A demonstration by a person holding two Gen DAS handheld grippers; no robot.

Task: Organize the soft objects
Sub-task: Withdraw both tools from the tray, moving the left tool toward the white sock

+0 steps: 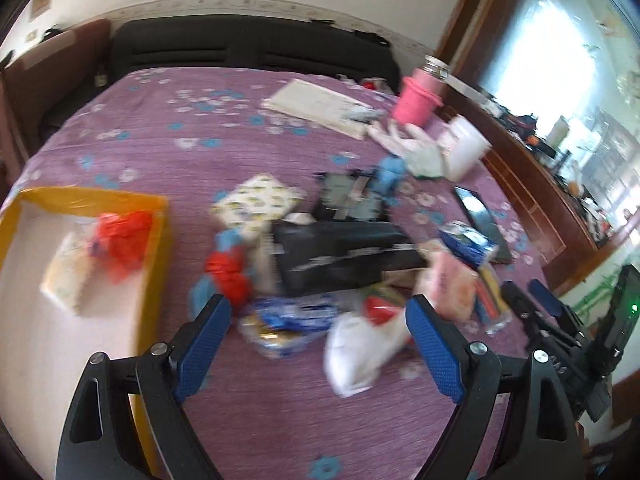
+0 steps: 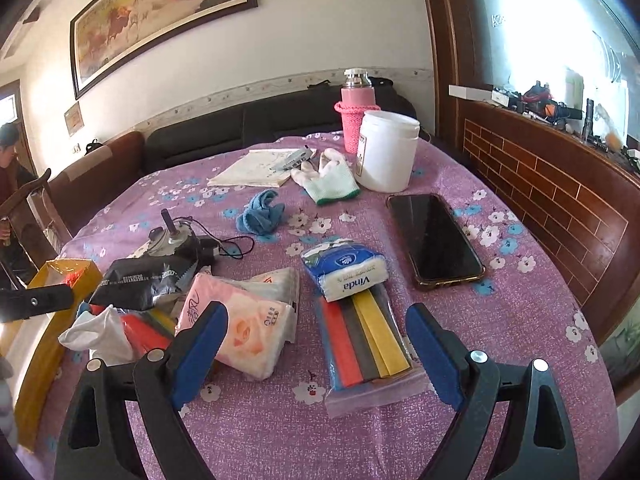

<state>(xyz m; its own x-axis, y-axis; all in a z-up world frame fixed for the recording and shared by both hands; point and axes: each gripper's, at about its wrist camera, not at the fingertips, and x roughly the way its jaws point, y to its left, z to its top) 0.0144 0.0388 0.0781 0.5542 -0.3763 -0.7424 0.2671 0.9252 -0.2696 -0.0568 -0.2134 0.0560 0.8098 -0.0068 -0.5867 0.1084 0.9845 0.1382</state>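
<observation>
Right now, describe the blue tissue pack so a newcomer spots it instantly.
On the purple floral tablecloth, look just left of the black phone. The blue tissue pack lies atop a clear bag of colored strips; only it carries blue "Vinda" branding, unlike the pink pack.

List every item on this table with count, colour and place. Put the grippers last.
Tablecloth: one, purple floral, covers the table.
Box: one, yellow rim, left edge; holds a red item and a pale pack.
Phone: one, black, right side.
Vinda tissue pack: one, blue and white, centre.
Pink tissue pack: one, left of centre.
Bag of coloured strips: one, clear, under the Vinda pack's near end.
Black packet: one, left.
Motor: one, grey, behind the packet.
Blue cloth: one, middle.
Glove: one, white, far side.
Tub: one, white, far right.
Flask: one, pink sleeve, behind the tub.
Left gripper: open.
Right gripper: open.
</observation>
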